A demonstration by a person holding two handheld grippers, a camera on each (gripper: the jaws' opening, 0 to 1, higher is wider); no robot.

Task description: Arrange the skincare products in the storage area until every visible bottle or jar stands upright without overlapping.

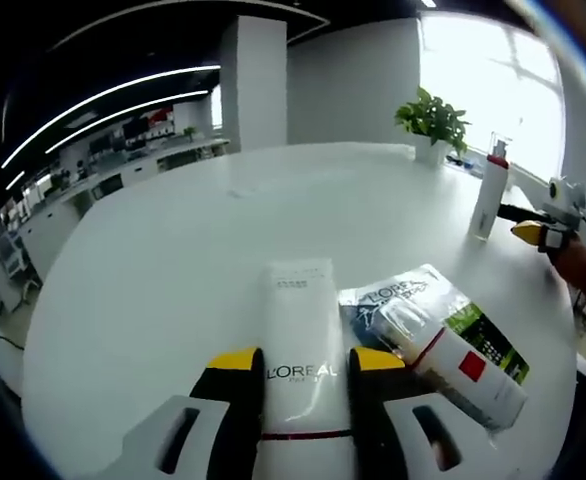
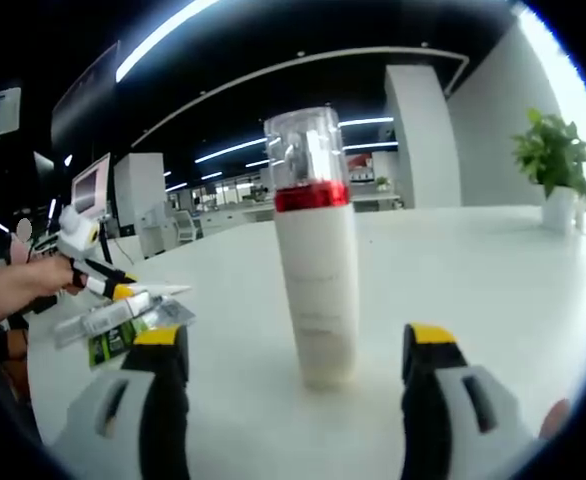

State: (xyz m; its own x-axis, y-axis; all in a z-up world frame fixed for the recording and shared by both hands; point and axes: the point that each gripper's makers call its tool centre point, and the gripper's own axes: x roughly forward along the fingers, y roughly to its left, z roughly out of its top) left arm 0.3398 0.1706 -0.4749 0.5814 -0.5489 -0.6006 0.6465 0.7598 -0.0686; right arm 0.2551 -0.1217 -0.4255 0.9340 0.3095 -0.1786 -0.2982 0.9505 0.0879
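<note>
left gripper view: low over the bench [image 1: 173,260], looks along its claw [image 1: 298,365] across the top to the window, very near the lying white tube [image 1: 298,340] | right gripper view: at bench height, close to the upright pump bottle [image 2: 313,260], faces the office | shared: pump bottle, lying packs [image 2: 123,320], bench

White table [image 1: 153,270], bottles [image 2: 316,260], packet [image 1: 473,330]
</note>
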